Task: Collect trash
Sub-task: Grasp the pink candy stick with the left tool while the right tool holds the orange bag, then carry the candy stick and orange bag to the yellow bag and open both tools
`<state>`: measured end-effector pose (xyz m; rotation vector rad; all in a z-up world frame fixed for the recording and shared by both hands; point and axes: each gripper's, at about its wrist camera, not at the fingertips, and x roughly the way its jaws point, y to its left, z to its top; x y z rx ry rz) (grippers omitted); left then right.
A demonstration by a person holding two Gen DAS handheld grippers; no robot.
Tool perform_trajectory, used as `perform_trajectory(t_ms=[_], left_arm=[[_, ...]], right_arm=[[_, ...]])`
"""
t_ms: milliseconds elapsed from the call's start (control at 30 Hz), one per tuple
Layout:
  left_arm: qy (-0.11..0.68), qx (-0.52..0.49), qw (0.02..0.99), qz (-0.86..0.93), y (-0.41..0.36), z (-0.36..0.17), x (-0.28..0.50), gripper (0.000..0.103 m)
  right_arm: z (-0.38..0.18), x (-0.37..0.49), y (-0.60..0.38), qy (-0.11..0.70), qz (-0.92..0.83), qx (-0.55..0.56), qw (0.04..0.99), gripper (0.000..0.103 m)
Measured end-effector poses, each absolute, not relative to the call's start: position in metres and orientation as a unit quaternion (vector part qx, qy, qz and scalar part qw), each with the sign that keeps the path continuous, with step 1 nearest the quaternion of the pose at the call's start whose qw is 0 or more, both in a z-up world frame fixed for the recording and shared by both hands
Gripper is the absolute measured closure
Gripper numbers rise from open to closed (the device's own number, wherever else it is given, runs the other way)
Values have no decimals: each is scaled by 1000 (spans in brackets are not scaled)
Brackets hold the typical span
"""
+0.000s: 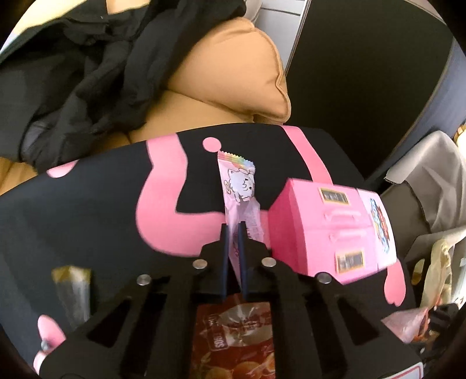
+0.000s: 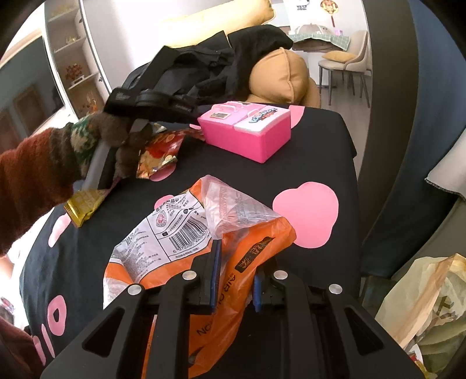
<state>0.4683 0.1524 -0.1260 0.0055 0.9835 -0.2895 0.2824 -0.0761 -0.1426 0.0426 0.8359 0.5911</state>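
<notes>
Left gripper (image 1: 234, 226): pinching pink wrapper (image 1: 237, 186), lifted for bagging. Right gripper (image 2: 236, 272): clamped on orange bag (image 2: 256, 247), mouth held ready for trash.

We see a low table under a black cloth with pink shapes (image 2: 320, 140), and behind it a tan cushioned sofa (image 2: 287, 77) heaped with black clothing (image 2: 221, 58). On the left a white open shelf unit (image 2: 74, 58) stands against a grey-blue wall (image 2: 27, 78). Farther back, beige upholstered dining chairs (image 2: 354, 62) sit beside a dark wooden dining table with a green checked cloth (image 2: 317, 38). Daylight falls bright on the white wall (image 2: 139, 17).
</notes>
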Motion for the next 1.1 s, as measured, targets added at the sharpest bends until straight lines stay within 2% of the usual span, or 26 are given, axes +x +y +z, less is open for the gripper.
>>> perform_trajectory(t_ms=[233, 467, 733, 1100], left_arm=[[436, -28, 889, -138, 169, -98, 401, 100], [454, -68, 878, -135, 184, -103, 326, 100], [395, -98, 900, -153, 174, -71, 243, 100], [312, -111, 929, -167, 142, -3, 188, 100]], right_arm=[[-132, 273, -76, 391, 283, 18, 876, 85], [-107, 249, -75, 368, 280, 2, 887, 85], [-75, 215, -85, 341, 264, -13, 902, 85], [-25, 173, -117, 282, 236, -35, 929, 85]])
